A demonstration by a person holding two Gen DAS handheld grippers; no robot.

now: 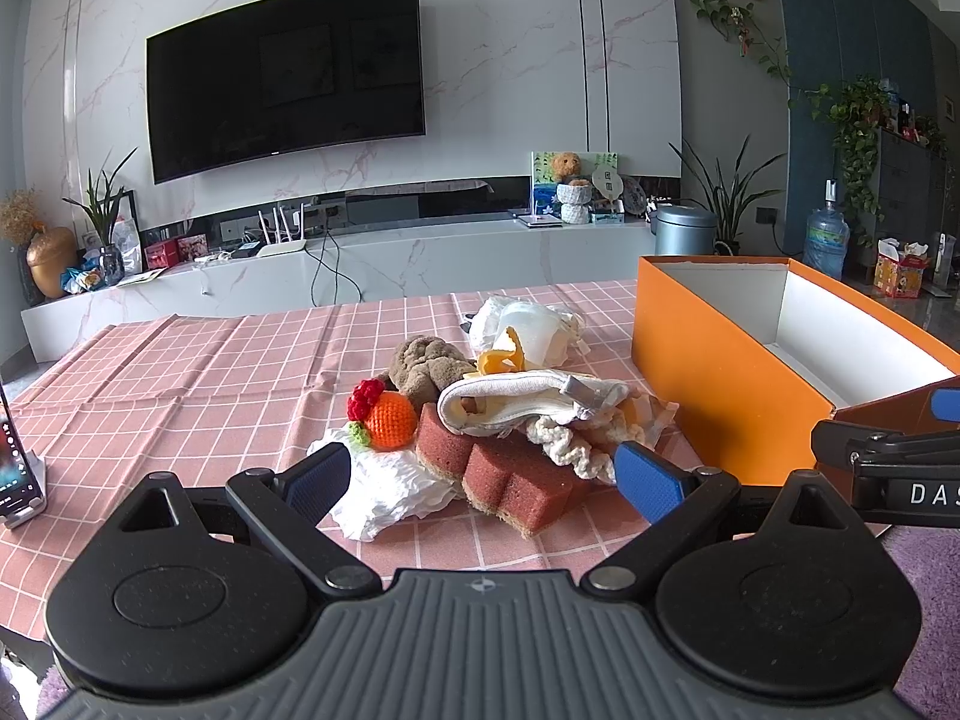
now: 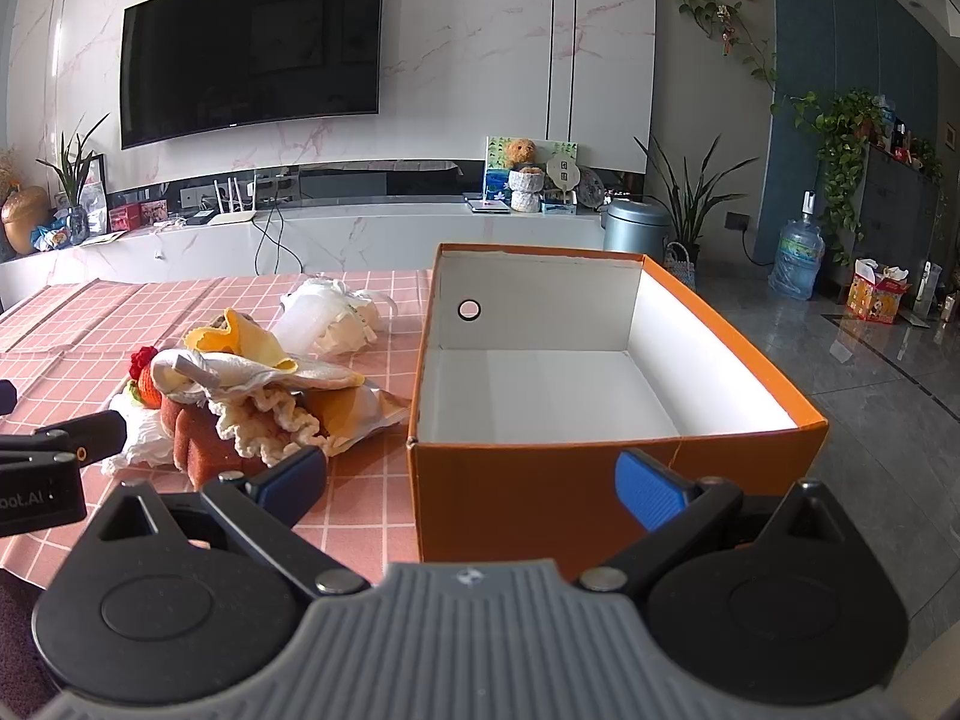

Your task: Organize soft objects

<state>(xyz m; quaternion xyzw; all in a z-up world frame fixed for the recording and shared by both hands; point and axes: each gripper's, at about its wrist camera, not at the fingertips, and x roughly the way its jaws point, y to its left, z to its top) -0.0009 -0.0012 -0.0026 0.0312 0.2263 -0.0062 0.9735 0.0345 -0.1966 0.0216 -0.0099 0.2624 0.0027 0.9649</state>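
A pile of soft things lies on the pink checked tablecloth (image 1: pixel 180 372): a red-brown sponge (image 1: pixel 510 474), a crocheted orange fruit (image 1: pixel 391 420), a brown plush toy (image 1: pixel 426 363), a white folded cloth (image 1: pixel 522 402), a cream knitted piece (image 1: pixel 567 441), crumpled white tissue (image 1: pixel 390 489) and a white bundle (image 1: pixel 528 327) behind. My left gripper (image 1: pixel 483 477) is open and empty, just in front of the pile. An open orange box (image 2: pixel 600 474) with an empty white inside stands right of the pile. My right gripper (image 2: pixel 471 486) is open and empty in front of the box's near wall.
A phone on a stand (image 1: pixel 15 468) sits at the table's left edge. The right gripper's body (image 1: pixel 888 462) shows at the right of the left wrist view. A TV wall, a low cabinet and plants lie beyond the table.
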